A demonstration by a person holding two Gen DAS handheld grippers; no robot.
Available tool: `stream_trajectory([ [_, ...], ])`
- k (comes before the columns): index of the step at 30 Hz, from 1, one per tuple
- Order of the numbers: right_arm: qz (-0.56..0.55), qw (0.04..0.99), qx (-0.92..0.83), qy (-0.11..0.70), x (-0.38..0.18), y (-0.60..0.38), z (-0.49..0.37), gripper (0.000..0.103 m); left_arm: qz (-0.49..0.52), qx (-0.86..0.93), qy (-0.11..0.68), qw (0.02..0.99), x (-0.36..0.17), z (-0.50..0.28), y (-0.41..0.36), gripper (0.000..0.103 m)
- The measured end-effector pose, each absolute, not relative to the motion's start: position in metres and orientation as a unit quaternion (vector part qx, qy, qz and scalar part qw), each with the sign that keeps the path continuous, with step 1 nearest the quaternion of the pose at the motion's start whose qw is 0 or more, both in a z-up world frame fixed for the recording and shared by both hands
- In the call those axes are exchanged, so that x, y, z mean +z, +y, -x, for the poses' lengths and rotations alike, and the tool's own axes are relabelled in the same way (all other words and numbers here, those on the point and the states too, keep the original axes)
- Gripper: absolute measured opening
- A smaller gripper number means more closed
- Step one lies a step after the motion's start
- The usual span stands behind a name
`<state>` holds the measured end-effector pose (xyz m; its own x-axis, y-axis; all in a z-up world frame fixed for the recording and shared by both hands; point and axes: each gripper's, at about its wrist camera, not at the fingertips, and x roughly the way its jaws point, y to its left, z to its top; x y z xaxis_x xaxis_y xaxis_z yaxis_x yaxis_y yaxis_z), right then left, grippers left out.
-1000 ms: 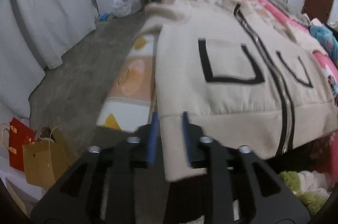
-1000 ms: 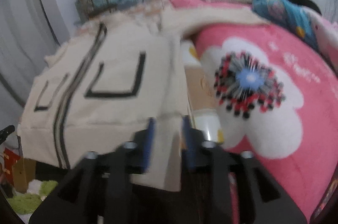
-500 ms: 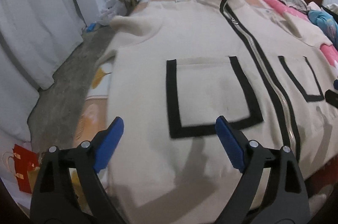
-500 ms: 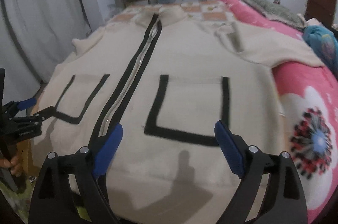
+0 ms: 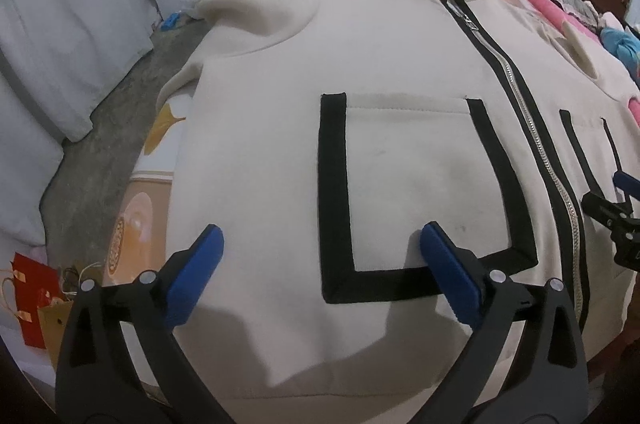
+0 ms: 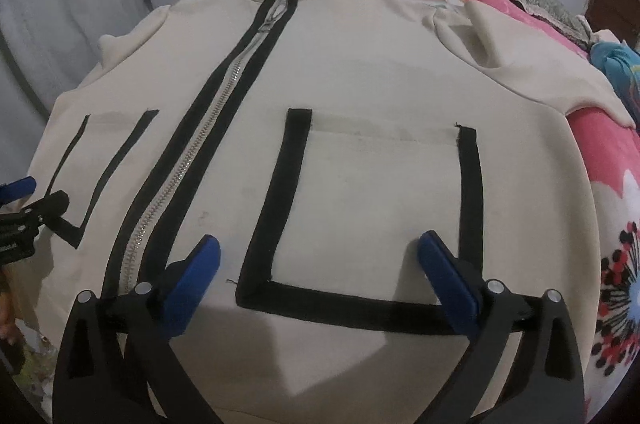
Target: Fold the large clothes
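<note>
Both claws, left claw and right claw, gape wide, holding nothing.
Cream jacket lies flat on the bed, zipped.

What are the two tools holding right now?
Nothing. The left tool and the right tool are both wide open above the jacket, which lies flat on the bed.

- My left gripper: matte black frame with triangular cut-outs, and blue ribbed pads on both fingers.
- My right gripper: the same black build, with round silver screws at the finger joints.
- Bare skin of my hand shows at the right-wrist view's left edge.
</note>
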<state>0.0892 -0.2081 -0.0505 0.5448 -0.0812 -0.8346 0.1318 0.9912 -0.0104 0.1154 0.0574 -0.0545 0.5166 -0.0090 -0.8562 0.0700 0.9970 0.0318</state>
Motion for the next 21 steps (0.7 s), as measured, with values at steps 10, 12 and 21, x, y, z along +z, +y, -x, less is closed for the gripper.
stream_trajectory([
  [10,-0.029,0.879,-0.066,0.472,-0.0510,-0.2093,-0.0935,0.097,-0.029,-0.029,0.498,0.867,-0.0536,-0.1188,0.0574,0.096],
  [12,-0.029,0.881,-0.068,0.467,-0.0514,-0.2088,-0.0926,0.097,-0.025,-0.032,0.498,0.866,-0.0539,-0.1197,0.0582,0.096],
  [21,-0.023,0.877,-0.055,0.476,-0.0506,-0.2117,-0.0945,0.096,-0.024,-0.040,0.494,0.868,-0.0547,-0.1190,0.0600,0.096],
])
